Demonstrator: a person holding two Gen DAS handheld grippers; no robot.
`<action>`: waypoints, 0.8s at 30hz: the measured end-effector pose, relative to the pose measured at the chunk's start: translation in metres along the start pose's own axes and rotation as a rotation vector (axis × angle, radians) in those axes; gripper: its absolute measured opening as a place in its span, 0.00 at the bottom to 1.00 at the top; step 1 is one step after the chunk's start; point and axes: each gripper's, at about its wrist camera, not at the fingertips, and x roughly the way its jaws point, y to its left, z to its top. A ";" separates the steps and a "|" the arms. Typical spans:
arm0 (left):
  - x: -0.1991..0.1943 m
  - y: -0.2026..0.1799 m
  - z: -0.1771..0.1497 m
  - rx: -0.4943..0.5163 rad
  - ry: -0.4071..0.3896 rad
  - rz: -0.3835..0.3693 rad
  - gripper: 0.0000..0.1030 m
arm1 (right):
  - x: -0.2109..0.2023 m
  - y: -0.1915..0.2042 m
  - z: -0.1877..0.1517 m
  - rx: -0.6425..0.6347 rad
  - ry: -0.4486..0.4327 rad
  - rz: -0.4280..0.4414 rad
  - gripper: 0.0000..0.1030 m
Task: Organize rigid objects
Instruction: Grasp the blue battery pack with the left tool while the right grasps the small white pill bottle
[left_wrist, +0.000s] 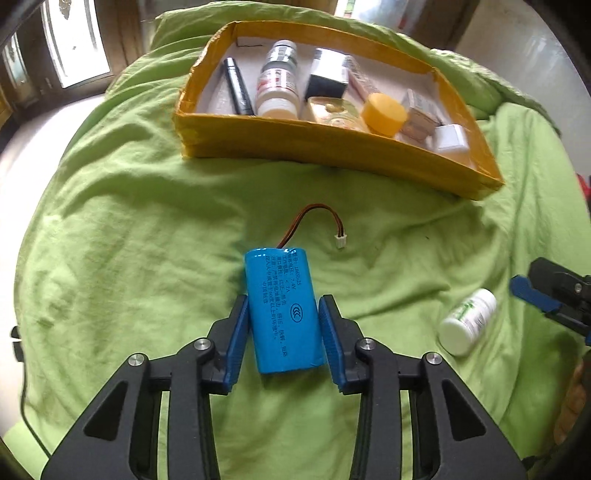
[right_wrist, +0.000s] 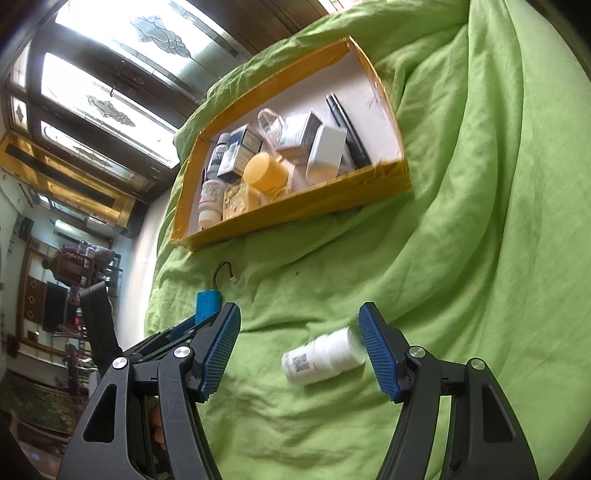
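Left wrist view: one blue battery pack (left_wrist: 283, 310), a shrink-wrapped cylinder pair printed with dark text and a round mark, lies on the green bed cover (left_wrist: 129, 258), its red-and-black lead (left_wrist: 314, 218) curling toward 1 o'clock and ending in a small white plug. The left hand-held gripper (left_wrist: 283, 343) straddles the pack's near half, its two blue pads touching or just beside its sides; whether they press it I cannot tell. At 12 o'clock sits one yellow-taped cardboard box (left_wrist: 332, 147), holding a black pen, bottles, small cartons and a yellow-capped jar (left_wrist: 384, 114), too crowded to count surely. One white pill bottle (left_wrist: 467, 321) lies on its side at 3 o'clock, beside the right hand-held gripper (left_wrist: 532, 291).

Right wrist view: the right hand-held gripper (right_wrist: 299, 343) is spread wide, low over the cover, with the white pill bottle (right_wrist: 321, 358) lying between its fingers, its end touching or just beside the right pad (right_wrist: 376, 350). The box (right_wrist: 295, 210) is at 12 o'clock, the battery pack (right_wrist: 207, 304) at 10 o'clock
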 end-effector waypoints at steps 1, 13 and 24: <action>0.000 0.000 -0.004 0.003 -0.008 -0.014 0.34 | 0.001 -0.003 -0.004 0.027 0.015 0.022 0.60; 0.006 -0.003 -0.007 -0.008 -0.077 0.020 0.35 | 0.041 -0.034 -0.029 0.277 0.132 0.102 0.43; 0.004 -0.003 -0.002 0.010 -0.084 0.050 0.35 | 0.042 0.026 -0.023 -0.147 -0.018 -0.206 0.32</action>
